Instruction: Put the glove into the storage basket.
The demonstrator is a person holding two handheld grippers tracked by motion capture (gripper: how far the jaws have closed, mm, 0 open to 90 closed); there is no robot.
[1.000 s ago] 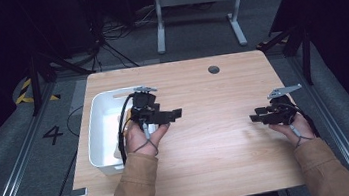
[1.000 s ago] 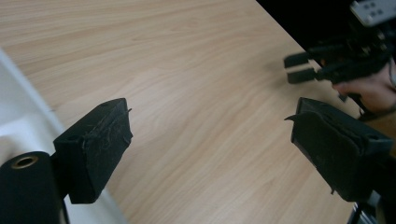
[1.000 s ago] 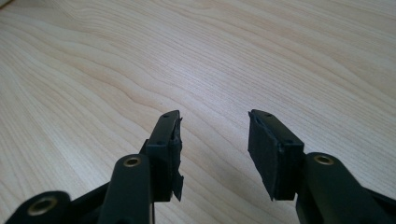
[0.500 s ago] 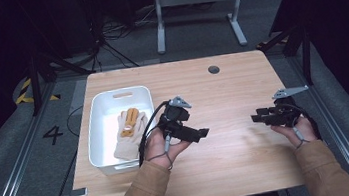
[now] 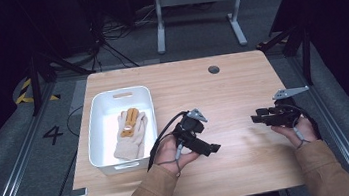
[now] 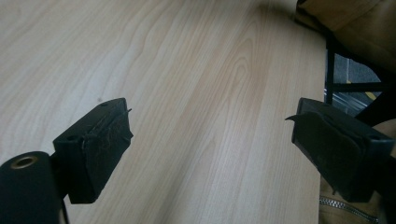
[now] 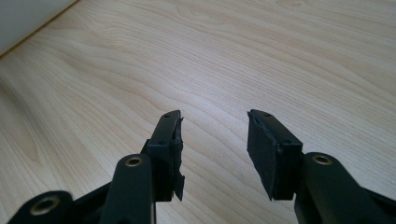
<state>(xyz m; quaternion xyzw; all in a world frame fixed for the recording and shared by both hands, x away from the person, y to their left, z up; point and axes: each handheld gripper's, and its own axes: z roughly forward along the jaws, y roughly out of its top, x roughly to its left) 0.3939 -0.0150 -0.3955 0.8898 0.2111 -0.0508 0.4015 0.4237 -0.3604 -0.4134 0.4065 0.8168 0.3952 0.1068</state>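
Note:
A pair of cream and tan gloves (image 5: pixel 129 129) lies in the white bin (image 5: pixel 117 92) at the table's left. My left gripper (image 5: pixel 213 148) sits low over the wooden table (image 5: pixel 232 91), right of the bin and pointing right. Its jaws stand wide apart and have just been opening a little, with nothing between them. In the left gripper view the left gripper (image 6: pixel 210 116) has bare wood under its pads (image 6: pixel 105 135). My right gripper (image 5: pixel 257 117) hovers near the table's right edge and points left. It is open and empty, as the right gripper (image 7: pixel 215 121) also appears in its own view.
A round cable hole (image 5: pixel 214 69) sits near the table's far edge. The bin's white wall (image 7: pixel 23 18) appears in a corner of the right gripper view. A tan sleeve (image 6: pixel 355 23) and the table's edge lie past the left gripper's jaws.
My left hand has moved from over the bin to the right and down toward the table's middle, uncovering the gloves in the bin. The right hand has stayed put.

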